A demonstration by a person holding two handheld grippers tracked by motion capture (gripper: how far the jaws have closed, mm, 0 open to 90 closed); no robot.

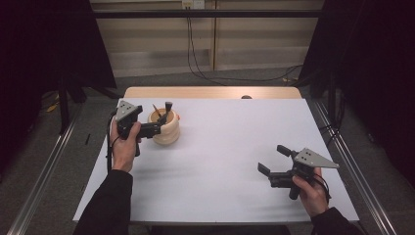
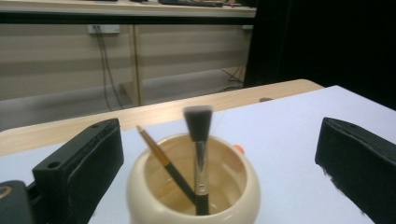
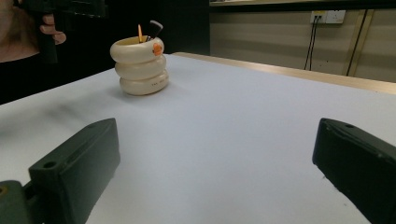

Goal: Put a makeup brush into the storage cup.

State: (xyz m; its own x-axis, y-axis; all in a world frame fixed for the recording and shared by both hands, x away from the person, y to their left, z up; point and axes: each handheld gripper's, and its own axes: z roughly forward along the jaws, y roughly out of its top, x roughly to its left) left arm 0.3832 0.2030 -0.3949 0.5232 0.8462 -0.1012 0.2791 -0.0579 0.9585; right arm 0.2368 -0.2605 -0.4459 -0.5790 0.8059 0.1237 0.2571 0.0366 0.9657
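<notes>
Hovering left gripper (image 1: 164, 117) jaws spread, over cream holder (image 1: 165, 128) | two brushes (image 2: 200, 154) inside, apparently free | right gripper (image 1: 274, 159) spread, empty

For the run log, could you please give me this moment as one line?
left gripper: open, at cream ringed ceramic pot | pot: holds black flat-tipped brush, thin orange-handled brush | right gripper: open, over white table

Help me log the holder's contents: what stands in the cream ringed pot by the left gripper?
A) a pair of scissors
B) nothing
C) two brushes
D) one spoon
C: the left gripper view shows a makeup brush and a thin orange-handled brush leaning inside the pot.
</notes>
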